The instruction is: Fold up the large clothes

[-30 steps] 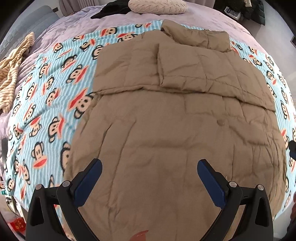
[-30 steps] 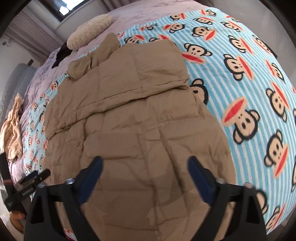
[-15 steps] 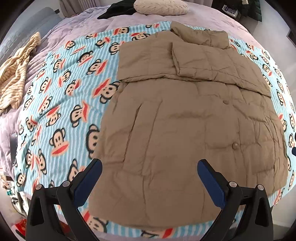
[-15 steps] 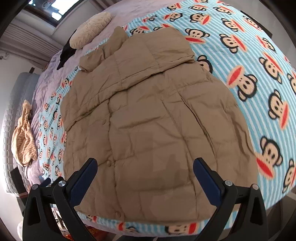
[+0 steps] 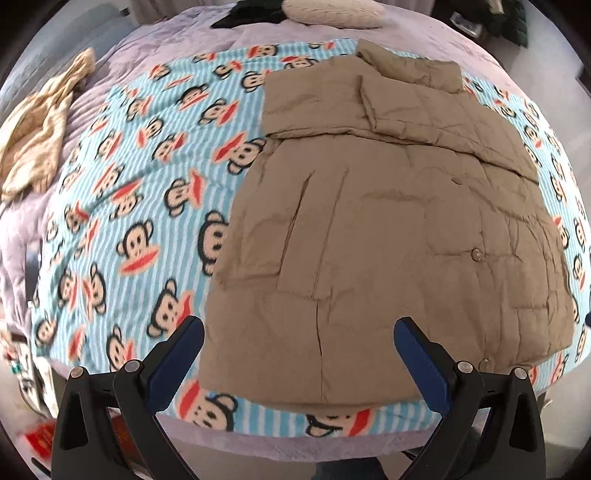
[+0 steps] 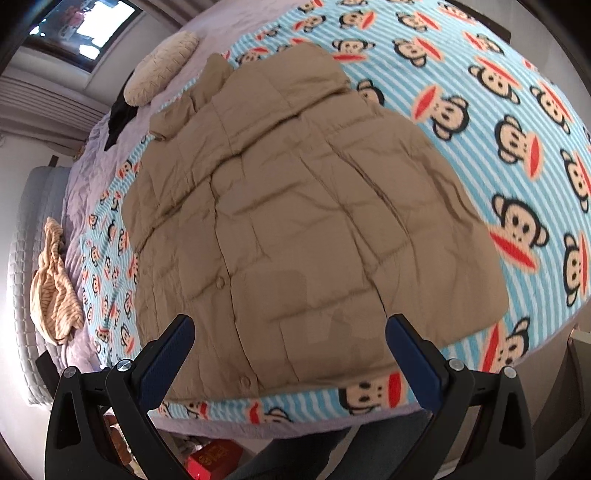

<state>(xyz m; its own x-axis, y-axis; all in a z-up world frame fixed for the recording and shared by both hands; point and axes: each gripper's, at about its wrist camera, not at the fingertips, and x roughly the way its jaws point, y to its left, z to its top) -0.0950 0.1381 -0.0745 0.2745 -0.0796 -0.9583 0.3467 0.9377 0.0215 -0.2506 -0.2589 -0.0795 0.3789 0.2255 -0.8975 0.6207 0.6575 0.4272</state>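
A tan quilted jacket (image 5: 388, 229) (image 6: 295, 221) lies flat on a blue striped monkey-print blanket (image 5: 140, 206) (image 6: 517, 122). Its sleeves are folded across the chest and its collar points to the far side. Snap buttons run down its front. My left gripper (image 5: 299, 350) hovers open above the jacket's near hem, holding nothing. My right gripper (image 6: 290, 347) is open too, above the same hem, with nothing between its blue pads.
The blanket covers a lilac bed (image 5: 177, 55). A striped beige garment (image 5: 37, 125) (image 6: 51, 288) lies at the left side. A cream pillow (image 5: 332, 11) (image 6: 162, 66) and a black garment (image 6: 120, 114) lie at the head. A red box (image 6: 212, 461) sits on the floor below the near edge.
Both grippers have pulled back and up from the jacket, so its whole body and near hem now show. Both stay open and empty.
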